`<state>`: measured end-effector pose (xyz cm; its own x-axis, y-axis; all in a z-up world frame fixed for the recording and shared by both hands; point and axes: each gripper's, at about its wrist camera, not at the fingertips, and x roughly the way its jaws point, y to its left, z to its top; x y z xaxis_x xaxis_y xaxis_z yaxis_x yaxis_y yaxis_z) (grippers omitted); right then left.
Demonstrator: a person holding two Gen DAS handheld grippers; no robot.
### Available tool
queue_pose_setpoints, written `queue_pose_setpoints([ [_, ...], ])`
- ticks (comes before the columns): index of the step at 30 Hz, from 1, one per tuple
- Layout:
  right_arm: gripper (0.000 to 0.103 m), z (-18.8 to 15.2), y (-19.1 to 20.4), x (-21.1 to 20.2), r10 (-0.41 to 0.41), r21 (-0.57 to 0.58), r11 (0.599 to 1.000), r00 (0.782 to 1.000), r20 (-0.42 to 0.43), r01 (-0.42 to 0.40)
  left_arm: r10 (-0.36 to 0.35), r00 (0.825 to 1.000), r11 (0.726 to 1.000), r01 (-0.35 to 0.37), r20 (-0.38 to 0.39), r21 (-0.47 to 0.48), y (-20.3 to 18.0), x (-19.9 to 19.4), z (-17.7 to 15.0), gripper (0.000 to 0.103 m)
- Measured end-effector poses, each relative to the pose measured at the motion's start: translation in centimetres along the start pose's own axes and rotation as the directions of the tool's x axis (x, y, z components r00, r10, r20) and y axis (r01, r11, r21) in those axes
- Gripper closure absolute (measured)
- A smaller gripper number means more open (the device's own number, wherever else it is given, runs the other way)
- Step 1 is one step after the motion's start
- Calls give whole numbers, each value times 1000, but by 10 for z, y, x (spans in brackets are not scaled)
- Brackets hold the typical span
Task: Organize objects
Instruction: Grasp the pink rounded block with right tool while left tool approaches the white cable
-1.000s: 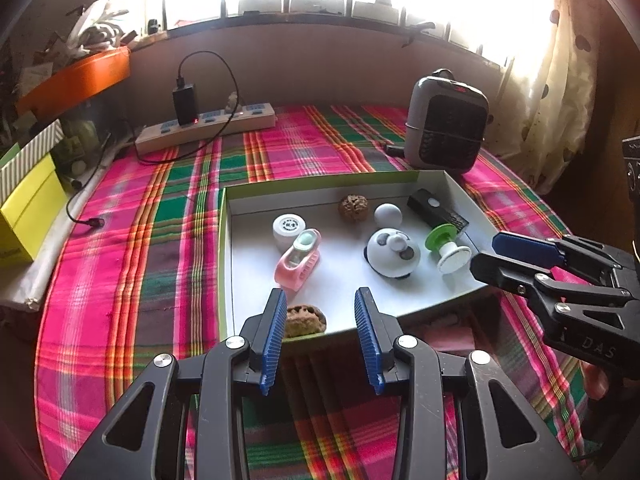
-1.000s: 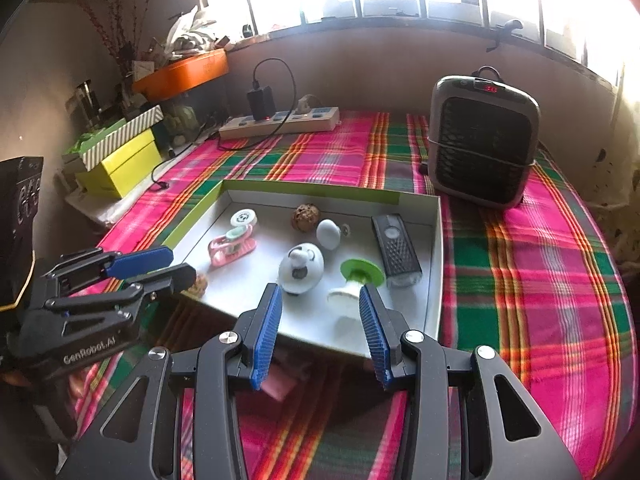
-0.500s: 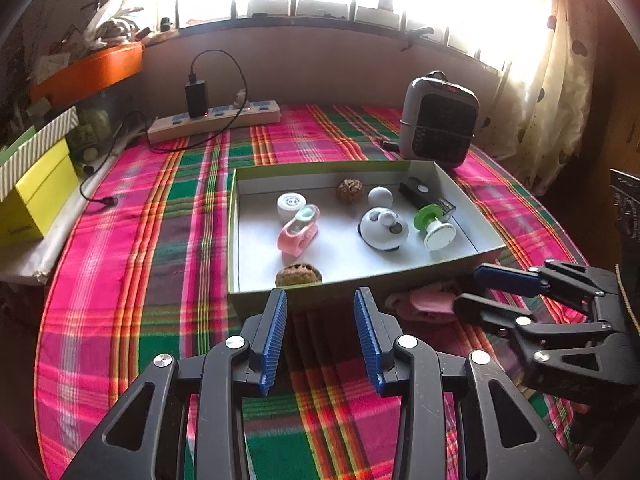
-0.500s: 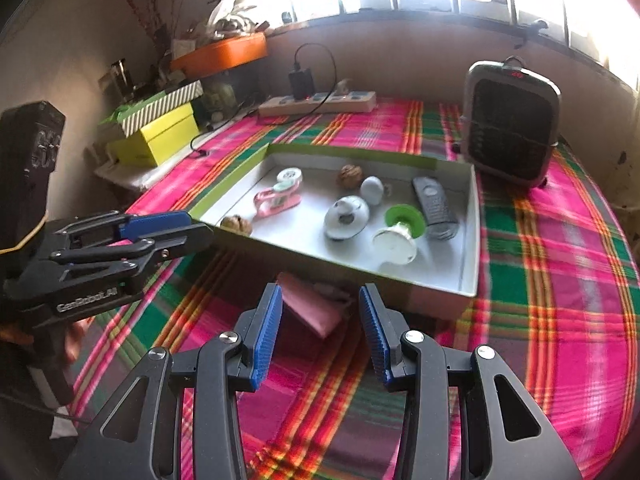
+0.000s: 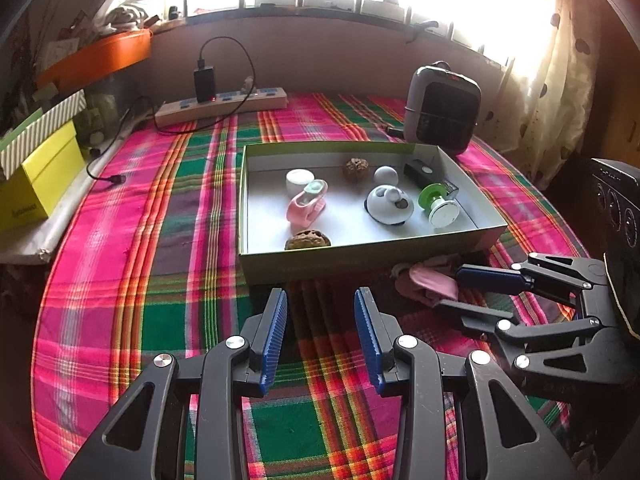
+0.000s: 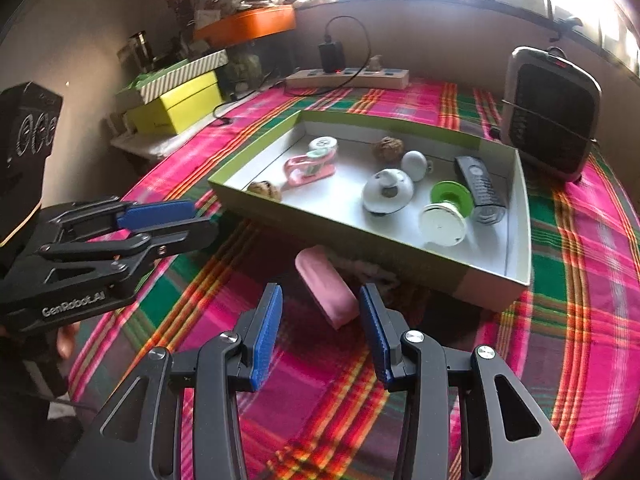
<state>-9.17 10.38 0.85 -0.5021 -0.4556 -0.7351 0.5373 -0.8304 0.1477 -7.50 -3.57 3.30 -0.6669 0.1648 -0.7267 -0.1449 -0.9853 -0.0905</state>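
Item: pink block [image 6: 327, 289], flat on the plaid table [image 6: 560, 320] just outside the tray [image 6: 420, 256]; right gripper [image 6: 320, 328] spread and empty before it, left gripper [image 5: 320, 336] likewise idle—advise straddling its narrow sides squarely before pinching.

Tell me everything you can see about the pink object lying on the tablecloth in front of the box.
The pink object is a soft-looking oblong block with rounded edges, plain and matte. It lies flat on the plaid tablecloth, outside the box, near its front wall, angled diagonally. Some pale crumpled material lies beside it. The right hand-held gripper is open just short of it and not touching.
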Motion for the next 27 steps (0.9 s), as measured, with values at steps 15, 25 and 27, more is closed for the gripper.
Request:
queue_pose_setpoints([
  [15, 61, 8, 14, 19, 22, -63, 998, 998, -64, -26, 0, 1000, 1000, 0, -18, -18, 10, 1, -8, 70],
  [25, 61, 11, 20, 30, -15, -74, 997, 997, -73, 9, -2, 1000, 1000, 1, -31, -29, 16, 3, -12, 70],
  [27, 74, 11, 22, 30, -34, -79, 996, 997, -71, 28, -7, 999, 1000, 6, -32, -29, 16, 4, -12, 70],
])
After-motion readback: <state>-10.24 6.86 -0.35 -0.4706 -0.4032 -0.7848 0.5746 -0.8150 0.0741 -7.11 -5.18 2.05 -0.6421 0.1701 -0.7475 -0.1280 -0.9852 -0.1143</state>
